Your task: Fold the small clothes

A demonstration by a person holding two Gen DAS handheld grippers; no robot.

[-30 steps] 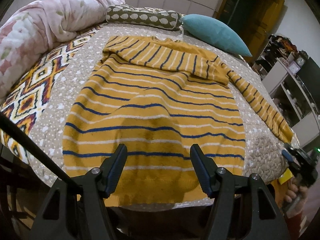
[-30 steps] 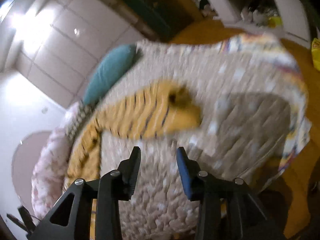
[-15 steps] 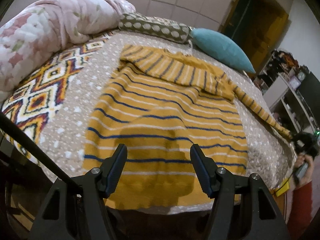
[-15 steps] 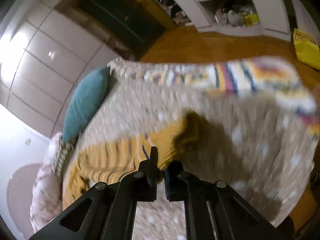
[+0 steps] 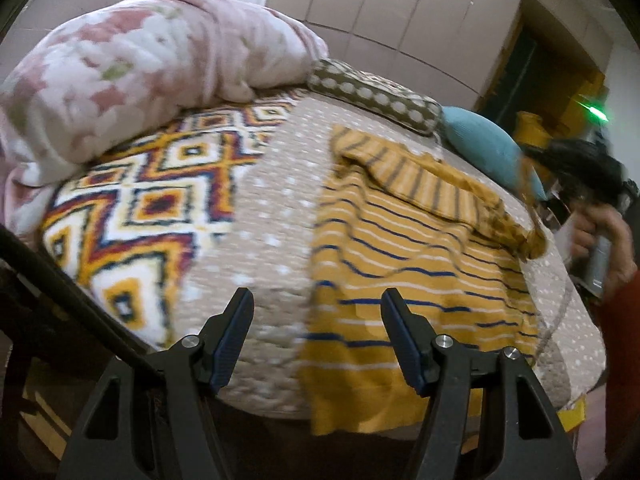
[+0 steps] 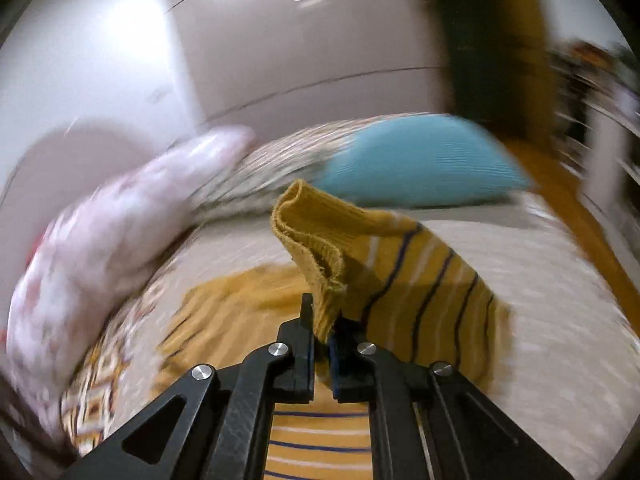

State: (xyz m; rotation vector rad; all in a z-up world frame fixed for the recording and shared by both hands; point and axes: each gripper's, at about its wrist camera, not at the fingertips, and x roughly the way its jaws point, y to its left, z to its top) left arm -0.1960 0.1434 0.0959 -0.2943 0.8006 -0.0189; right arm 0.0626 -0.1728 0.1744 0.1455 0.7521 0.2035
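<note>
A mustard-yellow sweater with blue and white stripes (image 5: 404, 272) lies flat on the bed. One sleeve is folded across its upper part (image 5: 416, 184). My left gripper (image 5: 316, 336) is open and empty, hovering above the sweater's lower left edge. My right gripper (image 6: 322, 320) is shut on the cuff of the other sleeve (image 6: 316, 248) and holds it lifted above the sweater body (image 6: 320, 444). In the left wrist view the right gripper (image 5: 576, 168) shows at the far right, with the sleeve hanging from it.
The bed carries a beige dotted cover (image 5: 272, 216) with a diamond-patterned part (image 5: 140, 204). A pink floral duvet (image 5: 132, 68), a dotted bolster (image 5: 372, 96) and a teal pillow (image 6: 420, 160) lie at the head. Wardrobe doors (image 5: 400, 12) stand behind.
My right gripper shut on the sleeve cuff and lifted it up and over towards the sweater body. My left gripper swung left towards the sweater's left edge, still open.
</note>
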